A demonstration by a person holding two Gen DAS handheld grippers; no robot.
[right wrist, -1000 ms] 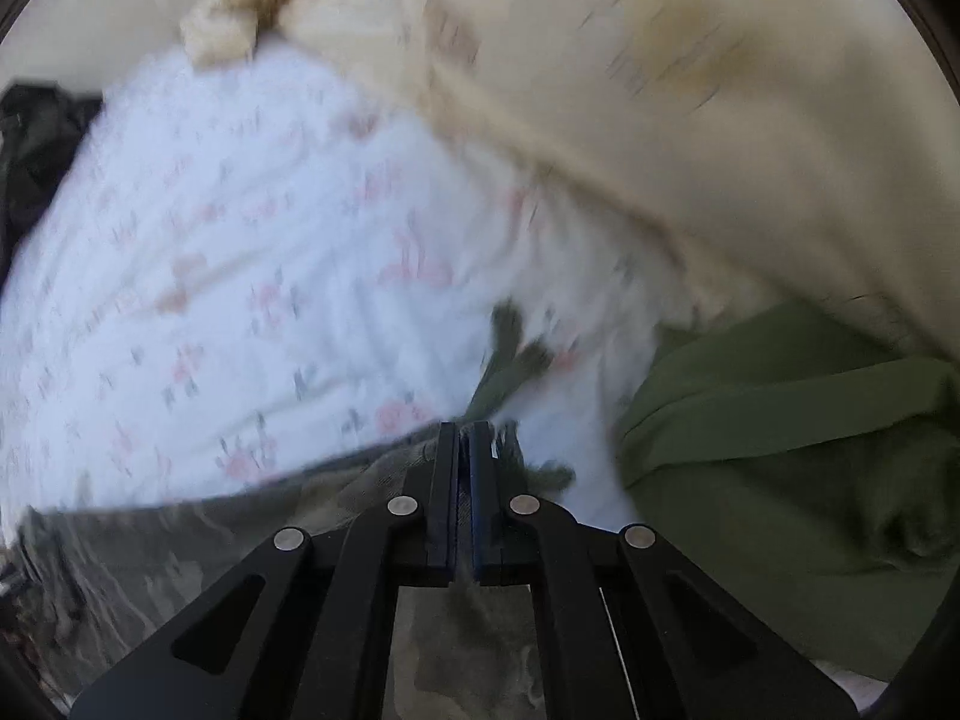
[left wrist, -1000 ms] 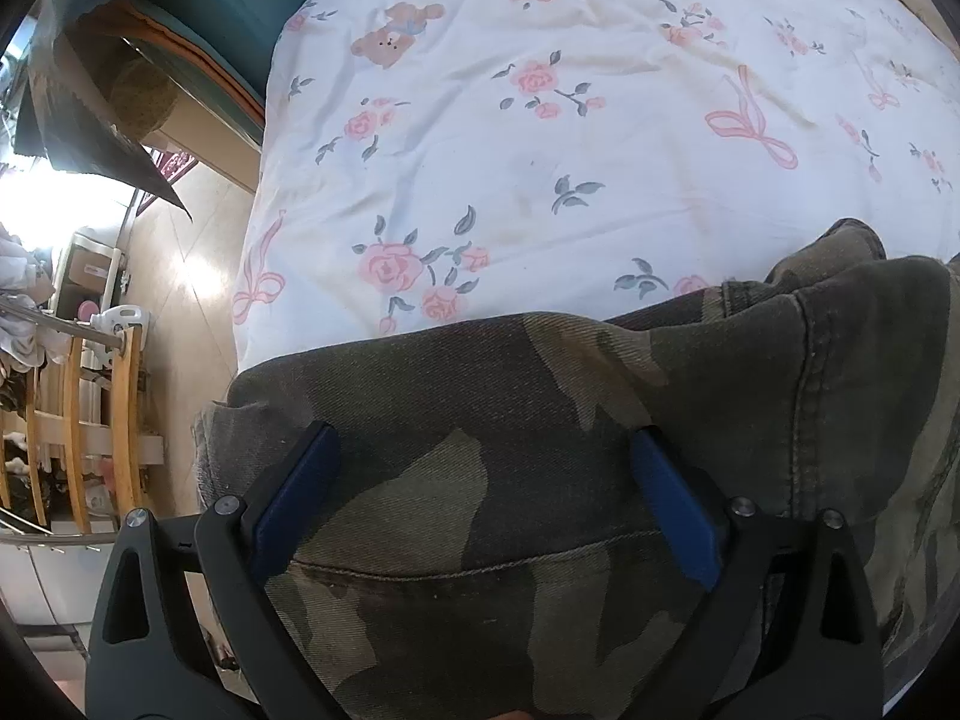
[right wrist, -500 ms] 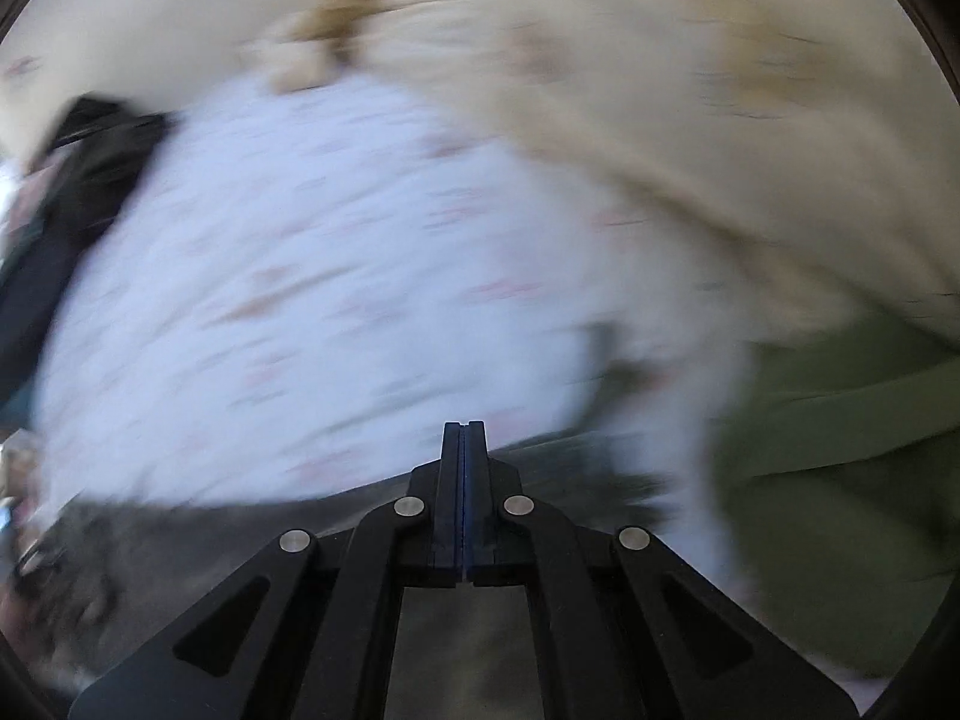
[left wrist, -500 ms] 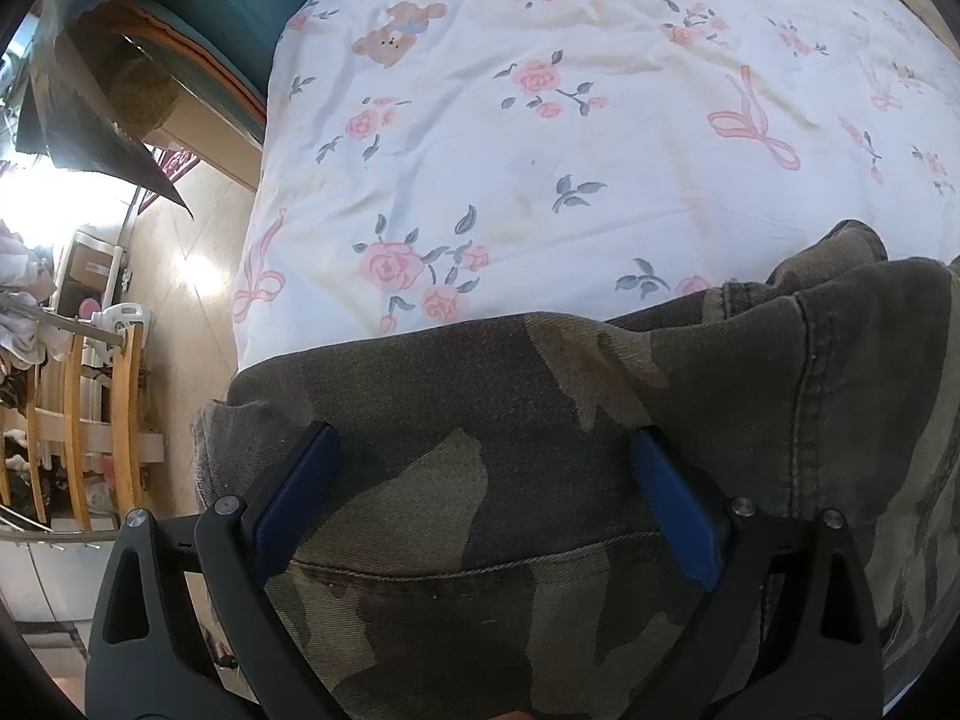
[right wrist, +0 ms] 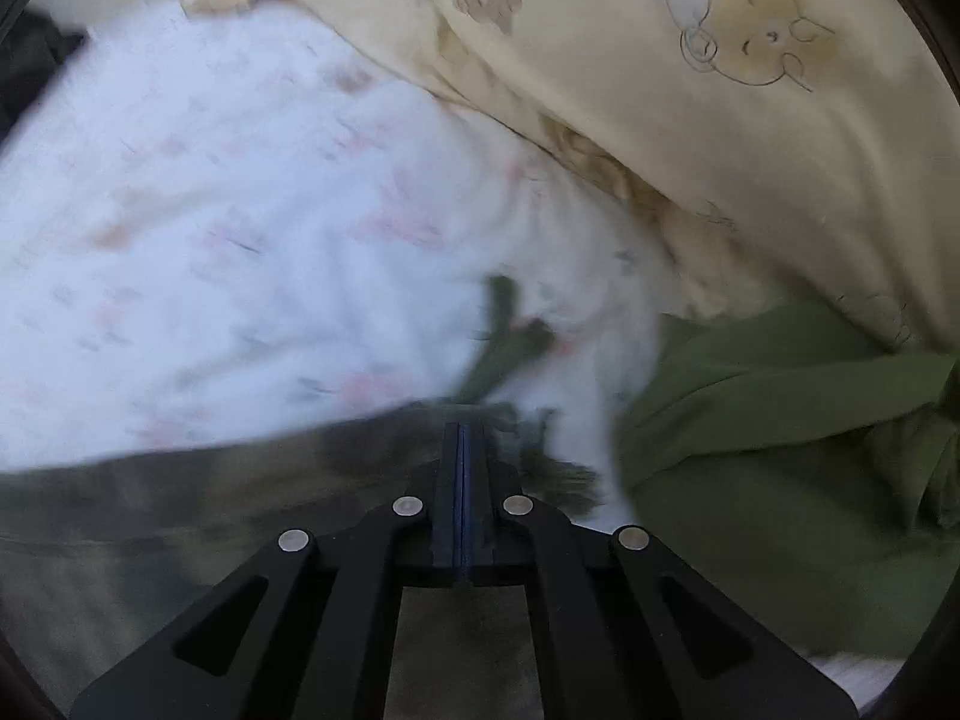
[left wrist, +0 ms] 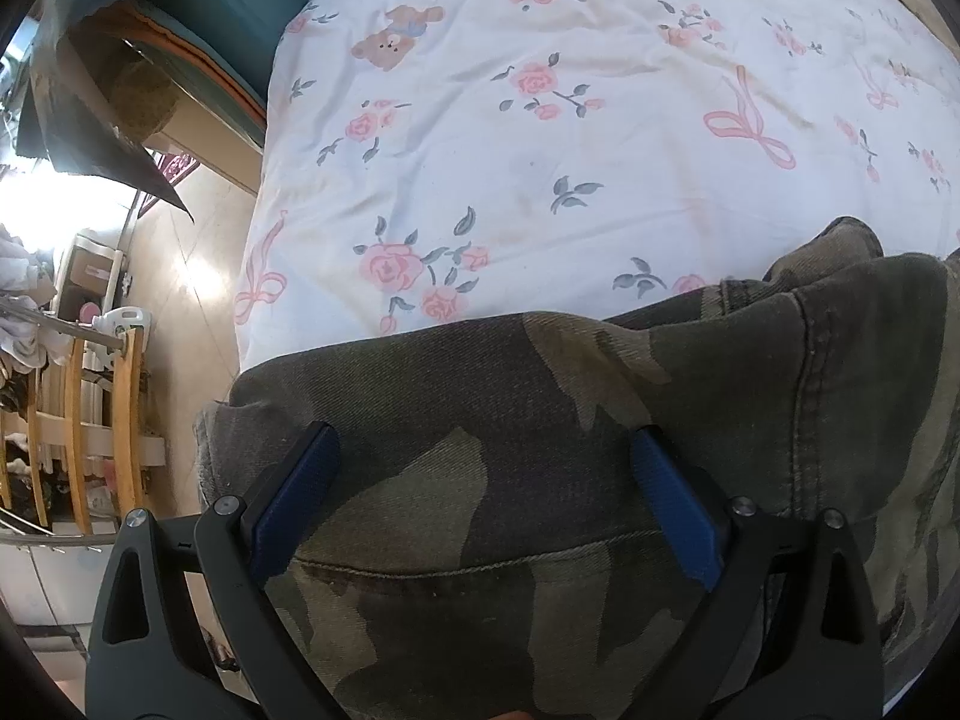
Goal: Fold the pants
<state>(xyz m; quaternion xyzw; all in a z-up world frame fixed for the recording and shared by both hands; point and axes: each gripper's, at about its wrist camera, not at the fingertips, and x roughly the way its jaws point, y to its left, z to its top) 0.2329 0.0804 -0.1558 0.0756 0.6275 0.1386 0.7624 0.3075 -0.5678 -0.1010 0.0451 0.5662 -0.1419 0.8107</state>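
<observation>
The floral bedsheet fills the left wrist view from 9 to 3 o'clock; the camouflage pants lie on it from 4 to 8 o'clock. The left gripper is spread wide over the pants. The right gripper is pressed together at 6 o'clock; whether it pinches pants fabric cannot be told.

the pants lie on the sheet, a blanket seemingly behind.
</observation>
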